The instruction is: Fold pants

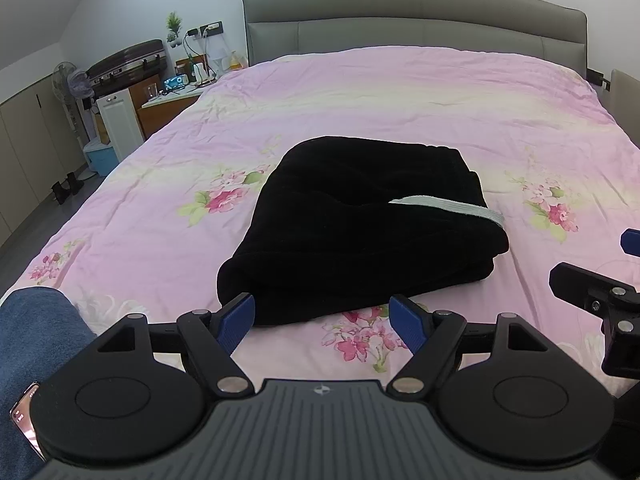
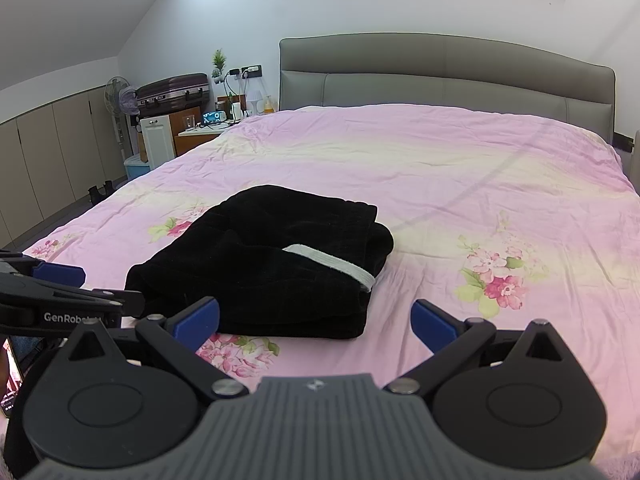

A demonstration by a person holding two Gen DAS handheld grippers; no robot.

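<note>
Both tongs are held open and empty just short of the folded black pants on the bed.

Blue-padded black left gripper [image 1: 322,322] is seen with its jaws spread wide, its left pad [image 1: 237,322] at the near edge of the folded black fleece pants [image 1: 360,232], though contact cannot be told. Blue-padded black right gripper [image 2: 316,322] is likewise spread, nothing being held between its pads. The pants are laid in a thick, compact bundle on the pink floral bedsheet [image 1: 440,112], with a white waistband strip [image 2: 332,264] exposed along the right side. A grey padded headboard [image 2: 440,76] is seen beyond.
</note>
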